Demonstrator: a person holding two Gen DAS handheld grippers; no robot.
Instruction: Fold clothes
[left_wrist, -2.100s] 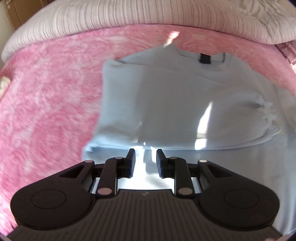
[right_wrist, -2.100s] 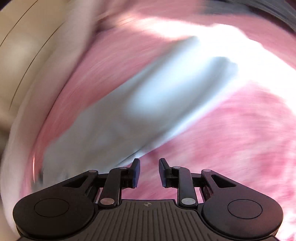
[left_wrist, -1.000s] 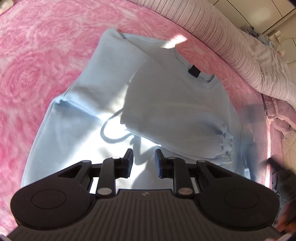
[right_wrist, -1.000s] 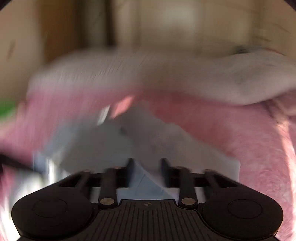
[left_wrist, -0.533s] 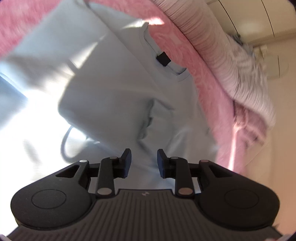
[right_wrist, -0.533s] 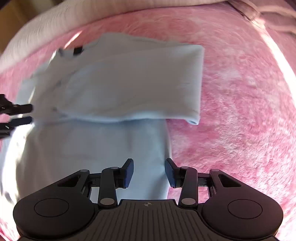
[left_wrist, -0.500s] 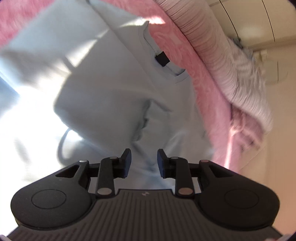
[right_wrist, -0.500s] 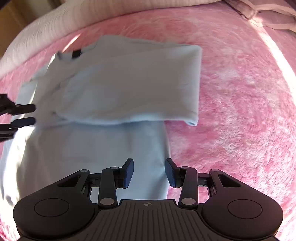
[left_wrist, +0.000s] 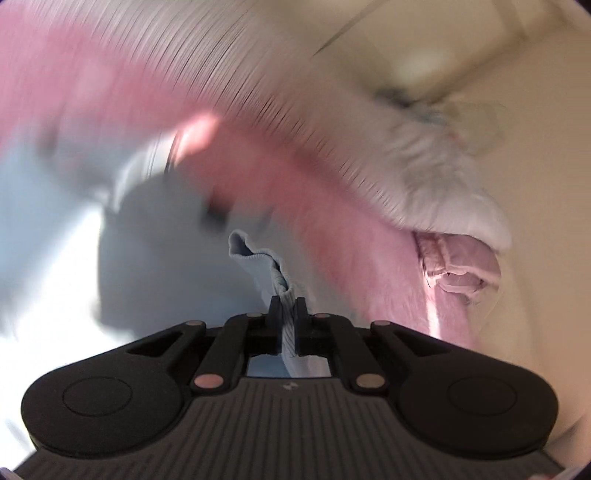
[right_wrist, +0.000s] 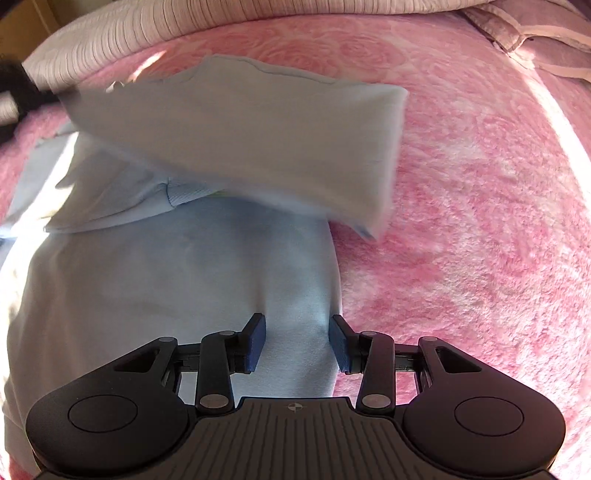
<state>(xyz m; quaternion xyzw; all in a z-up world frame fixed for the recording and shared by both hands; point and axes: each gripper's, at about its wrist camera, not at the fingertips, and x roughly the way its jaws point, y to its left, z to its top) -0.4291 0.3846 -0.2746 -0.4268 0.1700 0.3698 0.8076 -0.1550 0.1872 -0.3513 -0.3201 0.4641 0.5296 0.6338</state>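
Sweatshirt: light-blue sweatshirt (right_wrist: 177, 295) lies spread on a pink fleece blanket (right_wrist: 480, 221) covering the bed, with one sleeve (right_wrist: 258, 147) drawn across the chest and partly raised off the body.
Left hand-held gripper: the left hand-held gripper (left_wrist: 287, 314) is clenched on the ribbed cuff (left_wrist: 266, 260) of that sleeve; the cuff fabric stands bunched between the closed jaws and pokes out past the tips.
Right hand-held gripper: the right hand-held gripper (right_wrist: 297, 334) is released, jaws apart, tips pressing down onto the lower body of the garment near its right edge; nothing is pinched between them.
Surroundings: a striped white duvet (right_wrist: 221, 18) runs along the far side of the bed; the left wrist view is heavily blurred, so little else there can be read.
Step in hand: probably laying the sleeve flat across the chest while the other tool pins the body.
Risk, slip: only the cuff rim is gripped, so a brisk pull could draw it out of the jaws and drop the sleeve crooked.
Risk, drag: if the pinning pressure is too light, tension in the sleeve may shift the whole garment and wrinkle the fold.
Risk, crease: the loosely hanging sleeve may land doubled over itself.
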